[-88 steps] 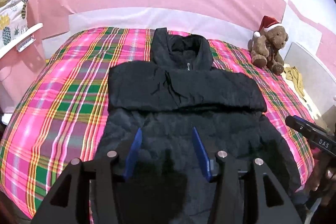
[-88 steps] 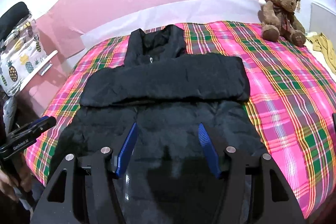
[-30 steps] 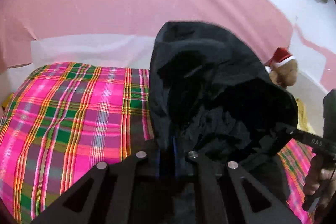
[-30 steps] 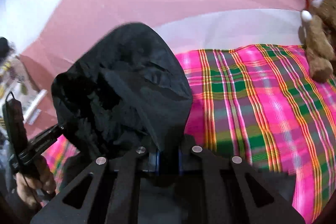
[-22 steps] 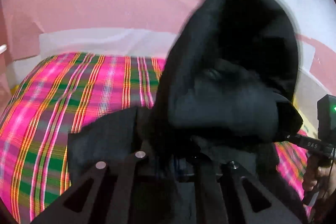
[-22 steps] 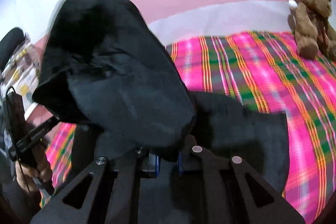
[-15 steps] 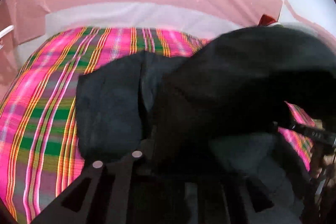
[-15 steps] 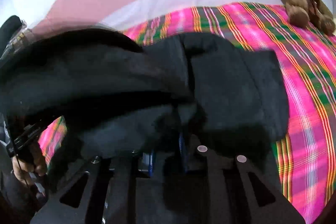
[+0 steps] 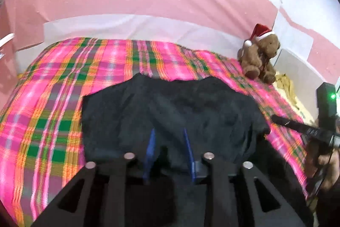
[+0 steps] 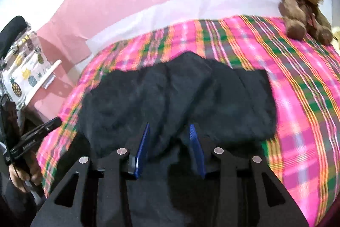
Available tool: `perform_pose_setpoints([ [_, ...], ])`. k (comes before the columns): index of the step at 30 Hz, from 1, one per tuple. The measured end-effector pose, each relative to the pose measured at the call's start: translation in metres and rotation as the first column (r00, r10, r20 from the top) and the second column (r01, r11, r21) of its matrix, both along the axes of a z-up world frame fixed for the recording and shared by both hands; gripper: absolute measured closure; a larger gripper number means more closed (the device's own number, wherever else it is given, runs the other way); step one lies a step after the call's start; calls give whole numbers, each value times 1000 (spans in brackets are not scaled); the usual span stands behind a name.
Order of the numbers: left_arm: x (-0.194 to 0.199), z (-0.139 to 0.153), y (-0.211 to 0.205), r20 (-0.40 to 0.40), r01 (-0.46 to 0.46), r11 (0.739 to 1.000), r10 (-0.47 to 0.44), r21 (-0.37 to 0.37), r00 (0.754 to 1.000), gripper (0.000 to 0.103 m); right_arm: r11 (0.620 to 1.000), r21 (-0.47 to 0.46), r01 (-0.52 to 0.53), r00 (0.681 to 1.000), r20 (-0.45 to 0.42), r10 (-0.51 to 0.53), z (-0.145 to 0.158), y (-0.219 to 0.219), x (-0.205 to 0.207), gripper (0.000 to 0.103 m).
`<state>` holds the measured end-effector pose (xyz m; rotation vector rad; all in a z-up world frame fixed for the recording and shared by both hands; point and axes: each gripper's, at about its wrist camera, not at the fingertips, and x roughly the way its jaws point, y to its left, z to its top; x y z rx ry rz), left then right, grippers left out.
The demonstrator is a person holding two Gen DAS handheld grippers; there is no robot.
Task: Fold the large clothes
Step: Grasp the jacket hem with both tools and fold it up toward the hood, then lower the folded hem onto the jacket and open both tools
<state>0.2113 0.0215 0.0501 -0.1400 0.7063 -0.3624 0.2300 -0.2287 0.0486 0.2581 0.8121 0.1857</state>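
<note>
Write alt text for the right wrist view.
A folded black jacket lies on a pink plaid bedspread, with the open right gripper just above its near edge. A teddy bear in a Santa hat sits at the far right.

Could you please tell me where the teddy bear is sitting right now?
The teddy bear sits at the far right corner of the plaid bedspread, beyond the folded black jacket.

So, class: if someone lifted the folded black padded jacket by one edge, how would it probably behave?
The black padded jacket would likely sag and unfold, since it lies in soft, rumpled layers. Its puffy bulk suggests it is light for its size. On the pink plaid bedspread it would probably drag and bunch rather than slide cleanly.
</note>
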Motion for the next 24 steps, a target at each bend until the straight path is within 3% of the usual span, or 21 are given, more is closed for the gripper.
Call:
perform_pose_setpoints([
  [4, 23, -34, -23, -78, 31, 999, -29, 26, 997, 73, 999, 1, -36, 998, -49, 36, -23, 23, 24, 63],
  [7, 26, -81, -24, -188, 24, 999, -14, 47, 982, 73, 999, -11, -41, 982, -185, 38, -77, 38, 31, 63],
  [9, 25, -104, -19, -215, 21, 1000, -16, 18, 976, 73, 999, 13, -29, 973, -227, 31, -108, 38, 27, 63],
  [13, 29, -103, -19, -226, 13, 1000, -9, 17, 974, 73, 999, 51, -1, 977, -213, 12, -116, 33, 24, 63],
  [24, 14, -100, -20, -256, -28, 998, 40, 52, 966, 73, 1000, -14, -6, 974, -226, 3, -116, 53, 11, 63],
])
